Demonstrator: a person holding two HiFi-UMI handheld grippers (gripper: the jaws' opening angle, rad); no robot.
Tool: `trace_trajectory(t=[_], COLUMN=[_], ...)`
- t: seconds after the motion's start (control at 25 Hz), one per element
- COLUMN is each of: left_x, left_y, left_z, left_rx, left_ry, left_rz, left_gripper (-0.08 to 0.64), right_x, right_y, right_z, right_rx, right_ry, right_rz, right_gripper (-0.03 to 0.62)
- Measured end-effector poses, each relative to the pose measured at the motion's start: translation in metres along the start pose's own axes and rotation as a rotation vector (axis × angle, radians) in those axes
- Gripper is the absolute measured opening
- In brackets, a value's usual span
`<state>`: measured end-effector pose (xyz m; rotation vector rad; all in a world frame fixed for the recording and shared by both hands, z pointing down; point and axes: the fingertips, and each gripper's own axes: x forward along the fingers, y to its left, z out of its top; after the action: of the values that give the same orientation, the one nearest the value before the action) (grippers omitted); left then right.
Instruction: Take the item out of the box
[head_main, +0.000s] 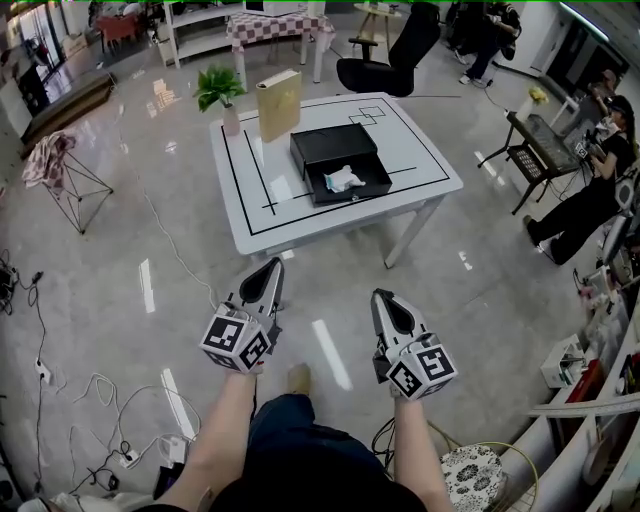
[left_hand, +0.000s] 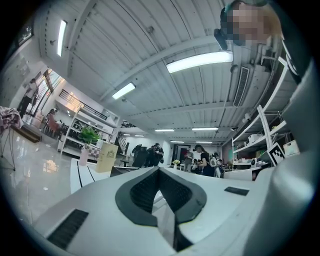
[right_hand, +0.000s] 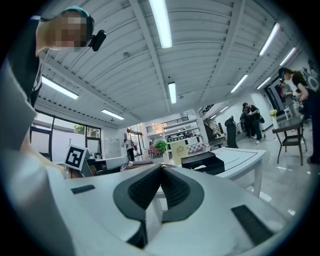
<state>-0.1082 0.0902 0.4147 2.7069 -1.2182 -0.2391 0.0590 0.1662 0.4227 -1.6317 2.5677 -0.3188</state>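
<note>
We are standing on a glossy grey floor (head_main: 120, 250) with loose cables trailing along its left edge, and we are looking down at a white table (head_main: 250, 225) marked with black lines, which is sitting well ahead of both grippers. A black box (head_main: 335, 150) is resting near the middle of the tabletop with its open compartment facing up on the side nearer to us. Behind the box, toward the far left corner, a tan carton (head_main: 279, 104) is standing upright, and a small green plant (head_main: 222, 92) in a pale pink vase is standing just beside it. We are holding the left gripper (head_main: 275, 263) low over the floor, well short of the table, and its own view is showing the two dark-padded jaws pressed together at the tips with nothing between them. The right gripper (head_main: 378, 294) is hanging level with it on the other side, also well apart from the table, and its jaws are likewise meeting tip to tip, gripping nothing. The item (head_main: 345, 178) is lying inside the box's open compartment; it is looking like a small crumpled white and pale blue packet, though it is too small here to say exactly what it is.
</note>
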Motion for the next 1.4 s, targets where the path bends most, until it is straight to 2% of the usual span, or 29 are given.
trace_trajectory(t=[0.68, 1.08, 1.4], left_x=[0.101, 0.121, 0.133], left_y=[0.062, 0.076, 0.085], left_z=[0.000, -0.011, -0.012], left_rx=[0.005, -0.024, -0.026], left_ry=[0.009, 0.030, 0.029], left_rz=[-0.037, -0.045, -0.034], left_gripper=[0.003, 0.003, 0.003], right_x=[0.098, 0.115, 0.129], right_y=[-0.065, -0.076, -0.084], right_z=[0.011, -0.001, 0.000], right_rx=[0.015, 0.028, 0.021], right_ry=[-0.004, 0.032, 0.047], right_rz=[-0.026, -0.041, -0.023], right_gripper=[0.000, 0.000, 0.000])
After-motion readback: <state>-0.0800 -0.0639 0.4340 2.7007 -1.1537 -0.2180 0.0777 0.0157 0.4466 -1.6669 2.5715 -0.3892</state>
